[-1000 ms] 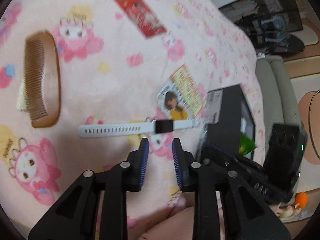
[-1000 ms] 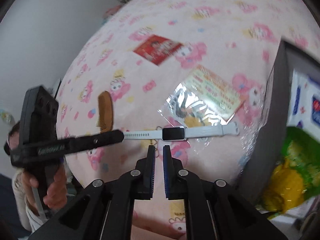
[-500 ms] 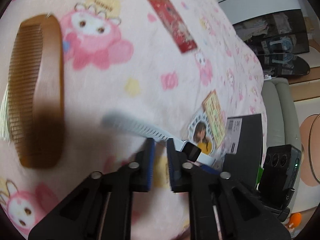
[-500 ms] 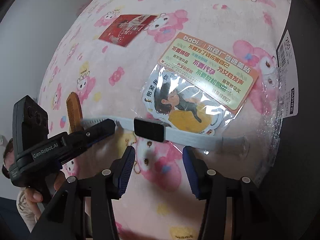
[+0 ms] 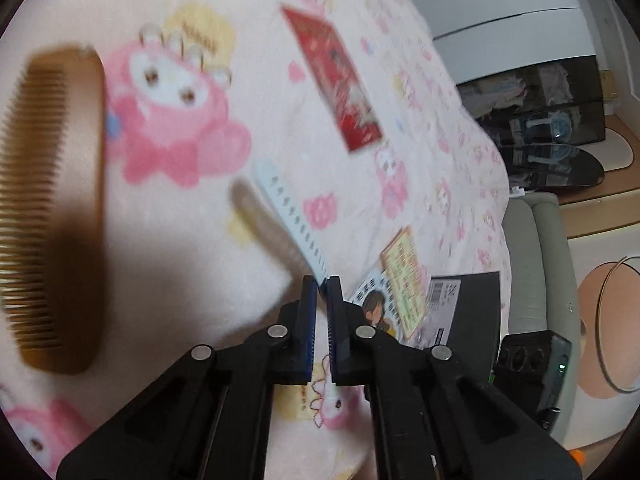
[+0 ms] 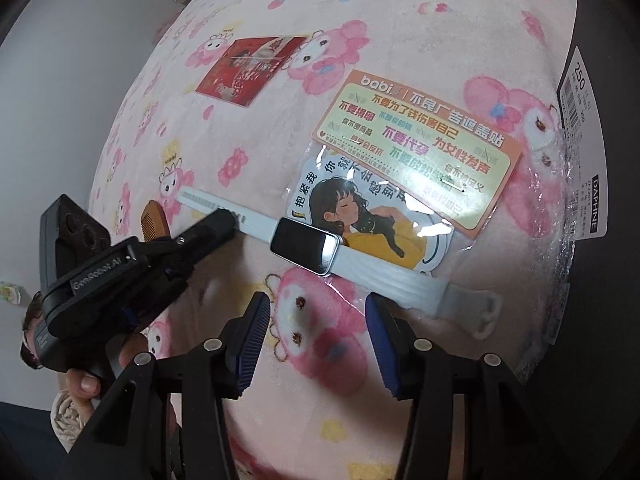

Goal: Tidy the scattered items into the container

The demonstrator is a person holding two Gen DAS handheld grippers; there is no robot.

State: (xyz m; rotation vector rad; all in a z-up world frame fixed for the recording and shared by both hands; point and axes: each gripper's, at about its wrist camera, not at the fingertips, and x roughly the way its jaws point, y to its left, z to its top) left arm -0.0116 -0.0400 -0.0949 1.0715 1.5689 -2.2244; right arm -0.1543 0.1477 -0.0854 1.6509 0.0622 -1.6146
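Watch (image 6: 306, 250) lies crosswise, strap pinched by left hand-held gripper (image 6: 224, 220); right hand-held gripper (image 6: 316, 348) gapes empty.

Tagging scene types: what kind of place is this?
Probably a home bedroom or living room: a plush cartoon-print blanket as the work surface, a grey sofa beside it, and dark storage drawers beyond.

Blurred in left view: brown wooden comb (image 5: 52, 208), red printed packet (image 5: 334, 82). Cut off by right view's edge: black cardboard box (image 6: 600, 208). Mostly hidden behind left gripper (image 6: 226, 220): comb.
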